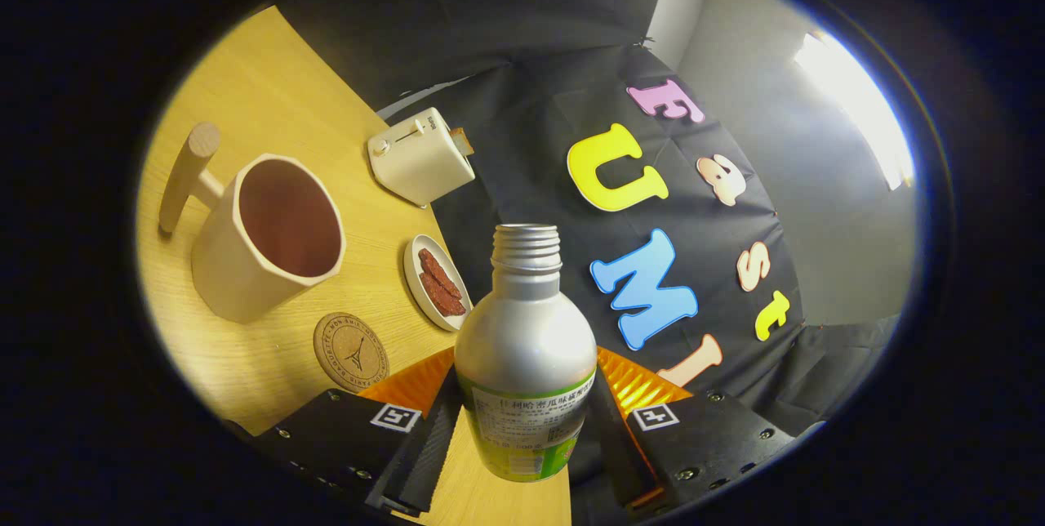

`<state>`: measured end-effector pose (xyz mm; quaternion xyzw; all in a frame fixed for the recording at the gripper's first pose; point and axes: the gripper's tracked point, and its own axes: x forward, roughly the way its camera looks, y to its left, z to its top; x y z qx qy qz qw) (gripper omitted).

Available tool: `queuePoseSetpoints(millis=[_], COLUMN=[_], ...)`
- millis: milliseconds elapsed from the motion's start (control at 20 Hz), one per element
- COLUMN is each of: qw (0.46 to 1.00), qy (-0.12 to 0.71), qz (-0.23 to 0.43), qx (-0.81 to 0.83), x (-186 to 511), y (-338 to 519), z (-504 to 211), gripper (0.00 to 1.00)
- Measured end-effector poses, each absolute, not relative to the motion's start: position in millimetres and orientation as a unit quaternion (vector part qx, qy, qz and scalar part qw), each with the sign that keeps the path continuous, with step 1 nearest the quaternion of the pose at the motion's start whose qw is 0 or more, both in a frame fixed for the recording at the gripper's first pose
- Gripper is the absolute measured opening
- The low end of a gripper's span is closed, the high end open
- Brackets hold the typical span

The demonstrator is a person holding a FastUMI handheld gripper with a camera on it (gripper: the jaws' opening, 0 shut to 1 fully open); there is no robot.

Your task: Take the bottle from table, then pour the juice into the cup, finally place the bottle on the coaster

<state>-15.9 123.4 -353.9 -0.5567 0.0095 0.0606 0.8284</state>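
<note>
Starting at your left, one cup point(265, 236) lies across the view on the wooden table point(269, 93), its open mouth turned toward you; the inside looks dark and you cannot tell whether any liquid is in it. A wooden handle point(186, 175) sticks out from the cup's far side. Just beside the cup, closer to your fingers, lies one round cork coaster point(351, 351), flat on the table with nothing on it. Next comes one small white dish point(435, 282) holding a few reddish-brown slices point(442, 283); the exact count is hard to make out. Beyond the dish stands one white toaster point(420, 154) with a piece of toast point(462, 140) poking from its slot.

Between your fingers you have the one bottle point(526, 350): silver body, green label band low down, threaded neck open with no cap on it. Its contents cannot be seen through the metal. The bottle is lifted off the table and the whole view is tilted, so your gripper point(522, 420) is rolled over, with the bottle's mouth pointing out past the table edge, to the right of the cup. Both fingers press against the bottle's lower sides, clamping it firmly.
</note>
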Motion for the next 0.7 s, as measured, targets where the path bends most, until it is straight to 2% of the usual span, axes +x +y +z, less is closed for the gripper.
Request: queuePoseSetpoints(millis=[700], qw=[0.736], qy=[-0.022], qz=[0.075], qx=[-0.673], x=[-22], y=[135], z=[-361], gripper=[0.79])
